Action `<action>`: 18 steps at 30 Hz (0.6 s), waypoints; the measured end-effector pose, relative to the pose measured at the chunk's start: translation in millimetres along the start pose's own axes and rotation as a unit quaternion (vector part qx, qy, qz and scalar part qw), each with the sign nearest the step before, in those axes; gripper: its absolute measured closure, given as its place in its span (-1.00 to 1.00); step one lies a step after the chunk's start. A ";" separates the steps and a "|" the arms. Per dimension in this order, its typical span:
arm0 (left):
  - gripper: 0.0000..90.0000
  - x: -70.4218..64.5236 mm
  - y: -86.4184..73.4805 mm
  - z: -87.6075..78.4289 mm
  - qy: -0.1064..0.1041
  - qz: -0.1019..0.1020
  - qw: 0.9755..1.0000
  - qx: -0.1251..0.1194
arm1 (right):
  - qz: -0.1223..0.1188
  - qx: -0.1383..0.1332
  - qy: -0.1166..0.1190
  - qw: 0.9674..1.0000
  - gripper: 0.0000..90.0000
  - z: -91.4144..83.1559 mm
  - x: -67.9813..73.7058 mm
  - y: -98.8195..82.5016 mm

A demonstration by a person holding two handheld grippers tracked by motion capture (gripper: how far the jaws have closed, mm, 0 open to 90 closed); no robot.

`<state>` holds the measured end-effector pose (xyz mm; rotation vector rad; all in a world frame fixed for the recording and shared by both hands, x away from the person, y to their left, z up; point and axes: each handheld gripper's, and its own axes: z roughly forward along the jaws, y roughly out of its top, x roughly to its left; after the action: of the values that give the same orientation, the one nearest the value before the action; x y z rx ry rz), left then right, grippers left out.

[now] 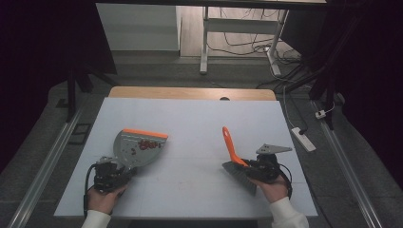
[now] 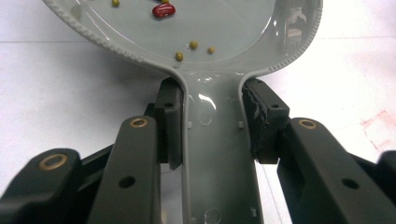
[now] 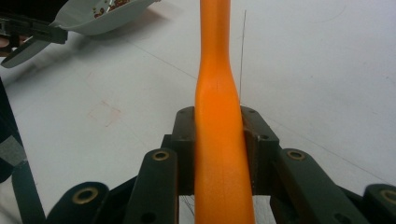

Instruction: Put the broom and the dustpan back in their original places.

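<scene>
No writing is readable anywhere. On the white desk [image 1: 190,118], the grey dustpan [image 1: 138,147] sits at about 8 o'clock, its handle running toward 7 o'clock and its orange lip facing 1 o'clock. The left tongs [image 2: 212,126] are clamped on that handle. At 4 o'clock, the right tongs [image 3: 218,140] are clamped on the brush [image 1: 235,159], its orange handle pointing to 11 o'clock. Small red and yellow beans [image 2: 164,10] lie in the pan.
</scene>
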<state>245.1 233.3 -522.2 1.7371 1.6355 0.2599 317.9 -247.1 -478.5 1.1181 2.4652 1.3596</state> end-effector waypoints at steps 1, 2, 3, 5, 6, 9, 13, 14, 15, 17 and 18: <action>0.37 0.1 -0.4 0.3 0.003 -0.002 1.000 0.000 | 0.000 0.002 0.001 1.000 0.56 0.4 -0.2 0.0; 0.37 -0.1 -0.6 0.6 0.007 -0.003 1.000 -0.001 | 0.000 0.005 0.002 1.000 0.56 1.1 -0.5 -0.2; 0.37 -0.7 -0.9 1.2 0.014 -0.006 1.000 -0.001 | 0.001 0.008 0.003 1.000 0.56 1.7 -0.7 -0.4; 0.37 -1.1 -1.3 2.2 0.022 -0.012 1.000 -0.001 | 0.002 0.017 0.003 1.000 0.56 3.9 -1.7 -1.5; 0.37 -0.7 -1.4 2.8 0.023 -0.015 1.000 0.000 | 0.002 0.020 0.002 1.000 0.56 5.0 -2.1 -1.9; 0.37 1.0 -1.7 4.6 0.024 -0.020 1.000 0.003 | -0.001 0.025 -0.003 1.000 0.56 7.1 -3.1 -1.8; 0.37 2.2 -1.9 7.4 0.030 -0.029 0.999 0.010 | -0.010 0.033 -0.025 0.999 0.56 9.6 -4.4 -0.5; 0.37 2.3 -2.0 7.9 0.032 -0.029 0.999 0.010 | -0.010 0.035 -0.029 0.999 0.55 9.8 -5.7 -0.1; 0.36 2.4 -2.2 8.4 0.032 -0.029 0.999 0.012 | -0.009 0.035 -0.032 0.999 0.55 10.3 -6.7 0.2; 0.36 1.8 -2.7 9.1 0.033 -0.027 0.999 0.013 | -0.006 0.037 -0.038 0.999 0.54 10.8 -10.5 0.8; 0.36 1.6 -2.7 9.3 0.033 -0.027 0.999 0.013 | -0.006 0.038 -0.041 0.998 0.54 10.8 -12.2 0.8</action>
<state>248.8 231.3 -531.1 1.7170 1.7372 0.2752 331.7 -247.3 -487.2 1.1491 2.4796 1.2024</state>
